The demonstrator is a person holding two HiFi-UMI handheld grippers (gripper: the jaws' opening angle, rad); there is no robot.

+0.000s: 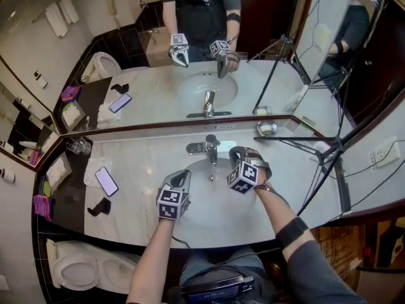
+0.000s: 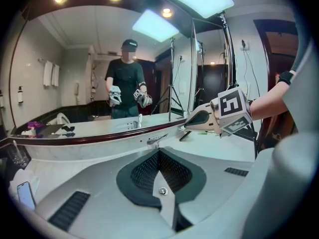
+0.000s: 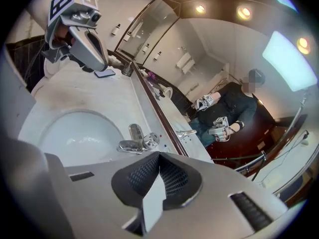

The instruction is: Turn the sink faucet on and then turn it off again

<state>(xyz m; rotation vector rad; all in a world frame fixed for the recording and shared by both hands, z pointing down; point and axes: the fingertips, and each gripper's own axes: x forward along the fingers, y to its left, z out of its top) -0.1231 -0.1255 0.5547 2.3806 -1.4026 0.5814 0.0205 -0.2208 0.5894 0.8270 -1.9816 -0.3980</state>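
Note:
The chrome faucet [image 1: 211, 147] stands at the back of the white basin [image 1: 201, 215], just below the mirror. My right gripper [image 1: 236, 152] is shut and empty, hovering over the basin just right of the faucet without touching it. In the right gripper view the faucet [image 3: 137, 142] and its lever lie just beyond the closed jaws [image 3: 158, 156]. My left gripper [image 1: 182, 174] hangs over the basin's left part, shut with nothing in it. In the left gripper view the faucet [image 2: 155, 140] sits just past the closed jaws [image 2: 159, 153], and the right gripper [image 2: 198, 119] shows to the right.
A phone [image 1: 105, 180] and a black holder [image 1: 99, 206] lie on the marble counter at the left, with glass tumblers [image 1: 79, 145] behind them. A small metal cup [image 1: 266, 128] sits at the back right. A tripod [image 1: 329, 151] crosses the right side. A toilet [image 1: 76, 271] is at lower left.

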